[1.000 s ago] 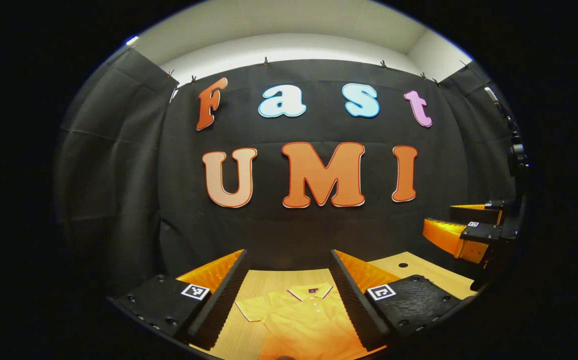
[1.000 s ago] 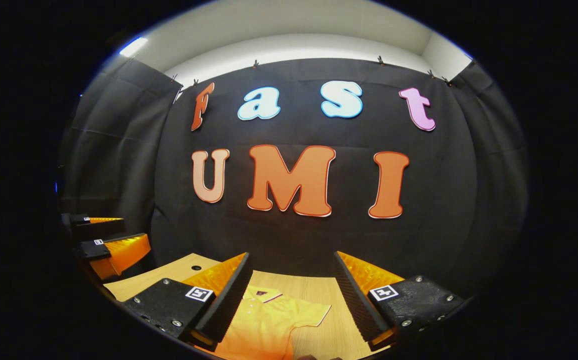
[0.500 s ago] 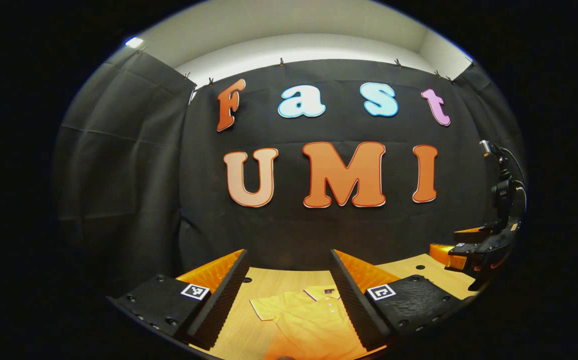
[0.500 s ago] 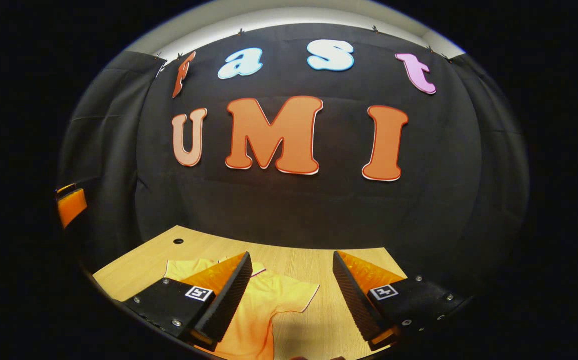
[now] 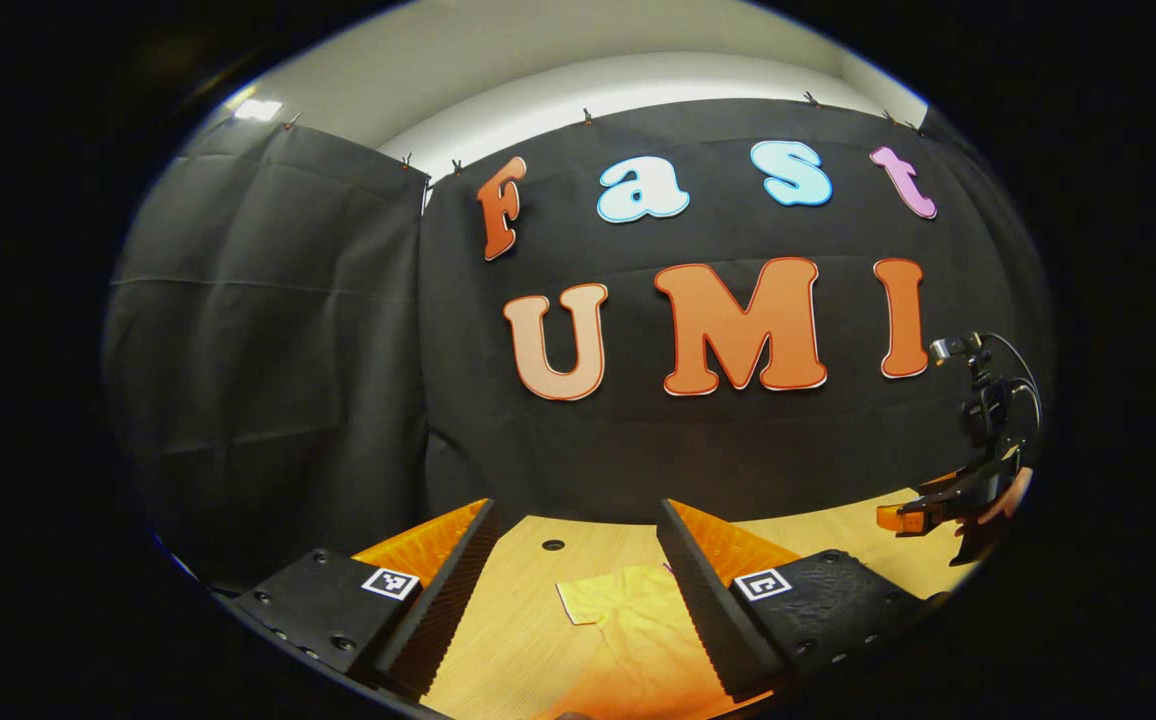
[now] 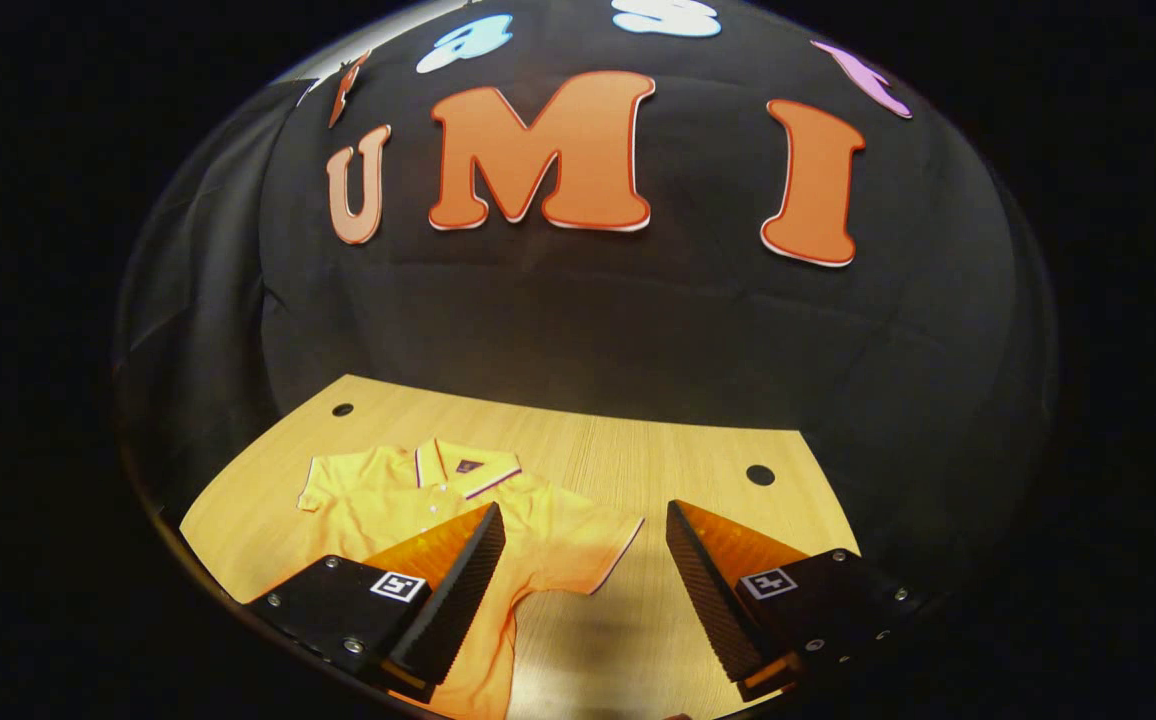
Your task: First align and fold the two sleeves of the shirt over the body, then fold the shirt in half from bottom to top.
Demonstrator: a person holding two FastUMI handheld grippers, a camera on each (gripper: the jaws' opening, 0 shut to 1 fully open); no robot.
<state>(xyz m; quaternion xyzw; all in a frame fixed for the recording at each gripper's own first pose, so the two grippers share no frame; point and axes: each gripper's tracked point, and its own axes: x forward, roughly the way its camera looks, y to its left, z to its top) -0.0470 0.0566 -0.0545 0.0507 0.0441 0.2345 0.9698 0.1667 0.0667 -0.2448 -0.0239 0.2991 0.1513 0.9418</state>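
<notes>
Your flat orange polo shirt (image 6: 438,510) lies unfolded on the pale wooden table (image 6: 658,450) — both tongs, left gripper (image 5: 573,560) and right gripper (image 6: 583,565), spread and empty — so drop onto a sleeve hem first.

- Black cloth wall (image 5: 268,330) hangs in wrinkled panels, clipped along its top edge.
- A pale wall (image 5: 558,60) rises above the cloth.
- A bright ceiling light (image 5: 256,108) shows at the upper left.
- Light wooden table (image 6: 638,460) with round holes (image 6: 760,475) stands against the cloth.
</notes>
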